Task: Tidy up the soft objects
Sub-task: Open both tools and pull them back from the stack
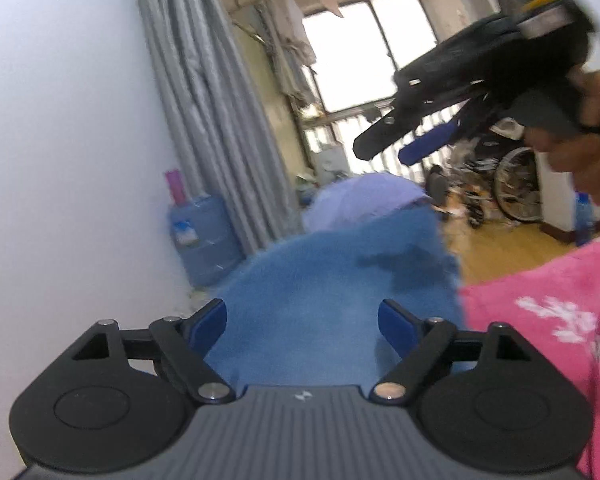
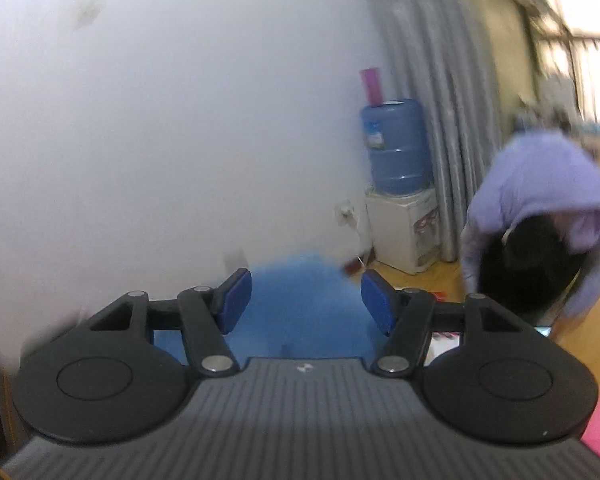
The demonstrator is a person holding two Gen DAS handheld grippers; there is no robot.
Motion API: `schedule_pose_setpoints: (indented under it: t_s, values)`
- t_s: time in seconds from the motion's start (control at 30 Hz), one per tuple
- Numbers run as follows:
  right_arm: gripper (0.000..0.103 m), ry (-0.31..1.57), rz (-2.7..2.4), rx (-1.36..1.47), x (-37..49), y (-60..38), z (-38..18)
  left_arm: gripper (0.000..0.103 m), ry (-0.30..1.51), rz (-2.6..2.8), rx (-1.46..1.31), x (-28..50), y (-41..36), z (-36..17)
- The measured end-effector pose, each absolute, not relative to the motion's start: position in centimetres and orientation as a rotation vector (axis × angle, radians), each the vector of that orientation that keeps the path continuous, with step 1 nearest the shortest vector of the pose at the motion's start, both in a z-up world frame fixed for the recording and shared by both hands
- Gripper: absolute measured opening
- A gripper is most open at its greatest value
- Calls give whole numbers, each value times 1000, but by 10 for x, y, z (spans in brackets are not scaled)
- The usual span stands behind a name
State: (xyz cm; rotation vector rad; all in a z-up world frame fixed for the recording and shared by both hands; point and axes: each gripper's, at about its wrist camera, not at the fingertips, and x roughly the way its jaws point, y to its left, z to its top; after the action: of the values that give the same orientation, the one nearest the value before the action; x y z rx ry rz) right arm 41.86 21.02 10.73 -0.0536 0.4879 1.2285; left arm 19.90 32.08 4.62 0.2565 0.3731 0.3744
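Blue towel (image 1: 332, 292), one, and one pink towel (image 1: 540, 320) lie below left gripper (image 1: 302, 322) and right gripper (image 2: 306, 300), both spread wide.

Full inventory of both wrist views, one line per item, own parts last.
blue towel: 1, blue, directly ahead of both grippers, beside the pink towel
pink towel: 1, pink with white pattern, right of the blue one
water jug: 1, blue, atop a white dispenser by the wall
pink bottle: 1, pink, behind the jug
curtain: 1, grey, beside the jug
bystander: 1, lilac hooded top, bent over on the floor
wheelchair: 1, dark, near the window
left hand-held gripper: 1, black with blue pads, open
right hand-held gripper: 1, same, open
hand: 1, gripping the right handle
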Motion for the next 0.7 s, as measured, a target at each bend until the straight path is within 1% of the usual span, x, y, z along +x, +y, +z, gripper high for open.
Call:
schedule_pose_setpoints:
  t_s: [0.1,0.13,0.2,0.3,0.4,0.47,0.53,0.6,0.63,0.7]
  values:
    - [59,464,1217,-290,387,215,83,84,412,367,249,208,308,35]
    - [59,480,1189,-376,381,223,70,84,416,366,222,211,309,34]
    - [59,507,1144,-436,380,235,48,85,443,367,105,214,320,35]
    - [59,558,1107,-306,380,224,60,83,437,402,-6,205,329,48]
    - [60,559,1049,-152,364,181,82,85,410,445,37,182,313,70]
    - [60,565,1003,-104,345,150,91,90,409,469,40,166,301,83]
    - [60,576,963,-84,330,127,90,91,423,493,14,155,289,98]
    - [61,580,931,-81,311,107,87,94,423,512,-30,145,276,111]
    - [61,578,922,-89,304,101,84,97,423,521,-52,140,269,117]
    - [61,572,912,-103,293,96,78,99,415,536,-106,126,256,121]
